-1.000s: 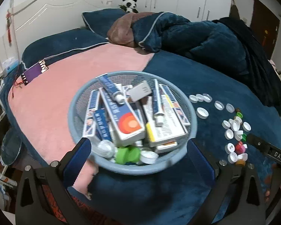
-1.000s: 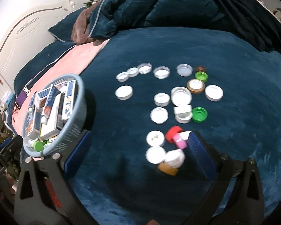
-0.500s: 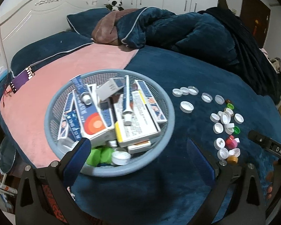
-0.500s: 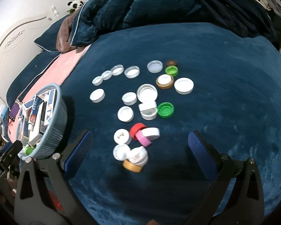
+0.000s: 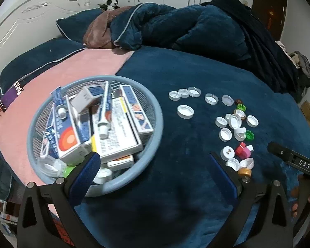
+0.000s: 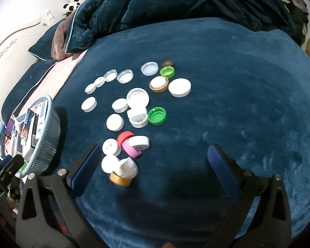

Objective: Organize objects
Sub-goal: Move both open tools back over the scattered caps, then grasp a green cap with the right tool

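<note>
At the far left, a round pale-blue wire-mesh basket (image 5: 148,161) is sitting on the bed, straddling the pink blanket strip (image 5: 76,70) and the dark blue plush bedspread (image 5: 186,76). It is holding a heap of white-and-blue cardboard medicine boxes (image 5: 122,132), a white ointment tube (image 5: 103,122) lying on top of them, and a few loose caps, among them a green one (image 5: 69,169), near its front rim. The left gripper (image 5: 155,173) is hovering low over the spread with its blue-padded fingers (image 5: 86,171) standing wide apart and nothing between them; the left pad is overlapping the basket's front rim in the left wrist view, though I cannot tell whether it is touching.

Further right, a scatter of mostly white plastic bottle caps (image 6: 138,101) is lying on the bedspread, well apart from the basket. Two bright green open caps (image 6: 157,115), a gold-rimmed cap (image 6: 158,84) and a small brown cap (image 6: 168,63) are lying among them. Nearest the right gripper, a red cap (image 6: 124,137), a pink cap (image 6: 130,150), and a gold cap (image 6: 119,179) with a white cap leaning on it are crowding together.

The right gripper (image 6: 153,165) is hanging over the spread, its fingers spread wide and holding nothing; the near cluster is lying just inside its left pad (image 6: 86,169).
</note>
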